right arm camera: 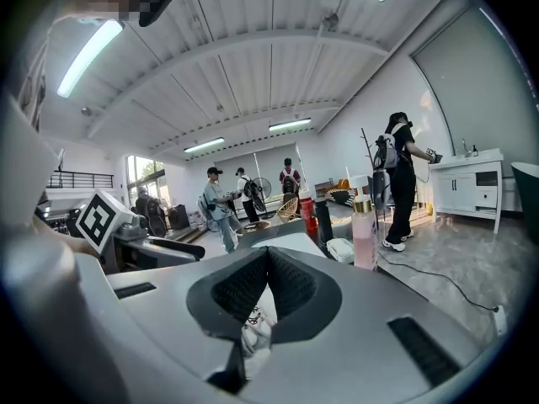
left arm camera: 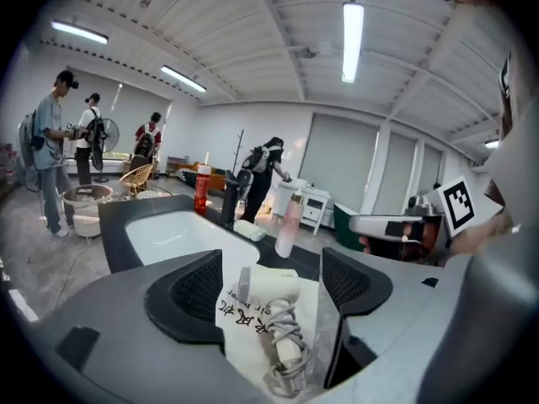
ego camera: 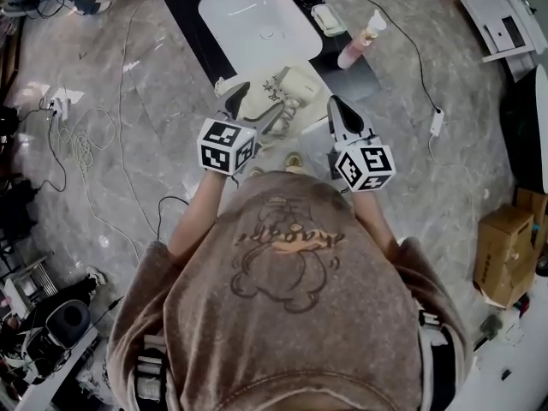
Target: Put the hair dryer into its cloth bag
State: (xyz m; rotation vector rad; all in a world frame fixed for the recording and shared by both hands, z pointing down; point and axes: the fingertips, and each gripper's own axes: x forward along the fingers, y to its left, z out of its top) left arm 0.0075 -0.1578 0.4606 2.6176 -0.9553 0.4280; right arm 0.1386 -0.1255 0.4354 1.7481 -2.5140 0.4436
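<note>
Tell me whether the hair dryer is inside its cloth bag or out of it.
Out. The hair dryer lies on top of the flat cloth bag, whole body and wound cord showing.

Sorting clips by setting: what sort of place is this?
Probably a big hall with a mock bathroom: white basin in a dark counter, pink bottle beside it, other people on the marble floor.

Bright, even light from long white ceiling tube lamps (left arm camera: 352,40); soft glare on the glossy grey marble floor (ego camera: 171,84); fisheye bending, dark corners.
</note>
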